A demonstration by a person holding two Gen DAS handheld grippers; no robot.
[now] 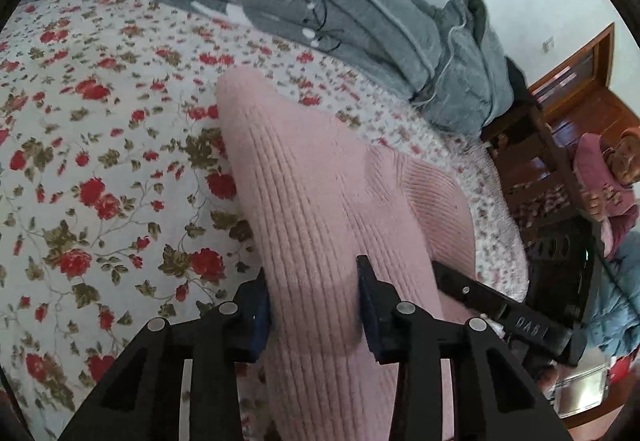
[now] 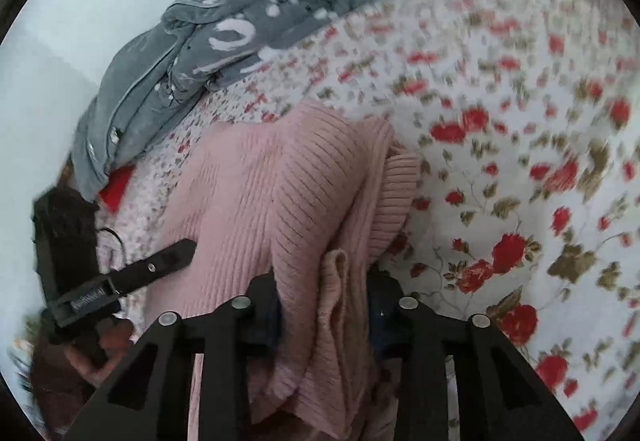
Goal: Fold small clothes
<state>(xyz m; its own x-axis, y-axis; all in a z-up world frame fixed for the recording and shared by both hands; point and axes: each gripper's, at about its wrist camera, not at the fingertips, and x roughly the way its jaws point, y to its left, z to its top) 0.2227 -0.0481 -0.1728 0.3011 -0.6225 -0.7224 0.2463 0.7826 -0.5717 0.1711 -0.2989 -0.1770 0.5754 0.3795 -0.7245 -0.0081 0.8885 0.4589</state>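
The pink knitted sweater [image 1: 320, 197] lies on the flowered bedsheet [image 1: 100, 161] and runs up between the fingers of the left gripper [image 1: 314, 305] from 6 o'clock toward 12 in the left wrist view; both blue pads press its ribbed cloth, so this gripper is clamped on it. In the right wrist view the same sweater [image 2: 280, 193] bunches in thick folds between the fingers of the right gripper [image 2: 326, 317], which is likewise closed on the cloth. Each gripper shows in the other's view: the right one at 4 o'clock, the left one at 8 o'clock.

There is one sweater, two grippers, one grey blanket [image 1: 320, 1] heaped at 12 o'clock. The sweater is pale pink, ribbed lengthwise, with a ribbed cuff [image 2: 394, 197] at 1 o'clock of the right gripper.
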